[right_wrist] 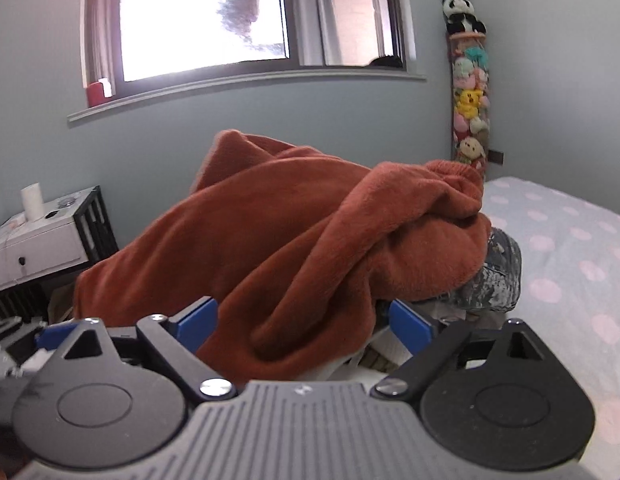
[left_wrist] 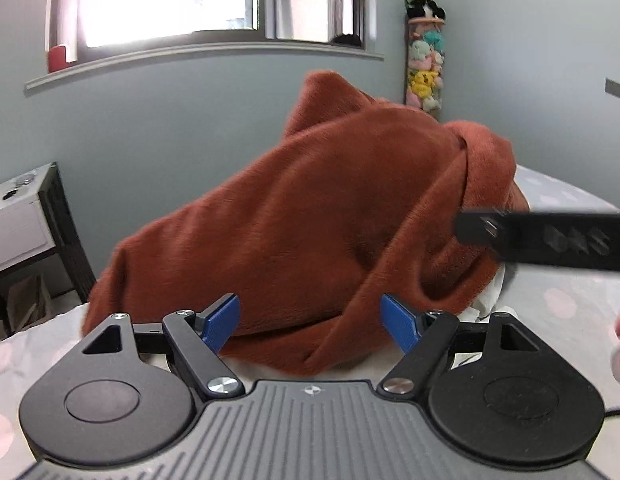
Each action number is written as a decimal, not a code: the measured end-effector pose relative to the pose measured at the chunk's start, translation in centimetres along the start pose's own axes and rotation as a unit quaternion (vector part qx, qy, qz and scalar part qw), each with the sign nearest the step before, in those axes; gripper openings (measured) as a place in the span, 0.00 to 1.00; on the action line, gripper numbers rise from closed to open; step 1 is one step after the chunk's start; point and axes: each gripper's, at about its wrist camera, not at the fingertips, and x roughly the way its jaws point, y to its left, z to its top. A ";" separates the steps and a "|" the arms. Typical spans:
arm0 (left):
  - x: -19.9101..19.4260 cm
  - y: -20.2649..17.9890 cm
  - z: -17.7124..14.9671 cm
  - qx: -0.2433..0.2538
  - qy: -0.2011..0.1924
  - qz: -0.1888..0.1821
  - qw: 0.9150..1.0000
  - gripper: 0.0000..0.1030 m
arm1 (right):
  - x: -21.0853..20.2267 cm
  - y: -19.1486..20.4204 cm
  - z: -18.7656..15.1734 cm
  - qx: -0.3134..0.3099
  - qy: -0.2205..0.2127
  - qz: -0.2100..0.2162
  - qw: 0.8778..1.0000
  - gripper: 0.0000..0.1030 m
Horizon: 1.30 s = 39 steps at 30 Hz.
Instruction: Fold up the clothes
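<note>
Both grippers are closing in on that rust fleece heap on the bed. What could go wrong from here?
1. The fleece is bunched and twisted, so the open right gripper may pinch several layers rather than one edge.
2. A camouflage garment and white cloth lie under the fleece; lifting could drag them along.
3. In the left wrist view the right gripper crosses close ahead of the open left gripper; they could collide.

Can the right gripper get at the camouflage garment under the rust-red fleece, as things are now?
Probably not directly. The rust-red fleece is heaped over the camouflage garment and hangs between the open fingers of the right gripper. Only the garment's right edge shows, so the fleece likely has to come off first.
</note>
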 end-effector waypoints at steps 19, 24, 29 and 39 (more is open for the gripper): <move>-4.9 -4.2 0.5 -0.019 -0.003 -0.131 0.991 0.30 | -7.2 -4.5 -0.3 -0.007 -0.042 -0.126 0.991 0.07; -8.0 -6.1 -0.3 0.008 -0.002 -0.154 0.988 0.30 | -13.8 -7.1 -1.6 0.019 -0.067 -0.193 0.979 0.07; -10.6 -9.0 -1.2 0.037 0.007 -0.199 0.979 0.30 | -20.4 -10.8 -4.6 0.057 -0.068 -0.256 0.963 0.07; -14.4 -16.5 -4.6 0.130 0.035 -0.288 0.948 0.31 | -33.6 -18.2 -13.6 0.144 -0.015 -0.414 0.899 0.08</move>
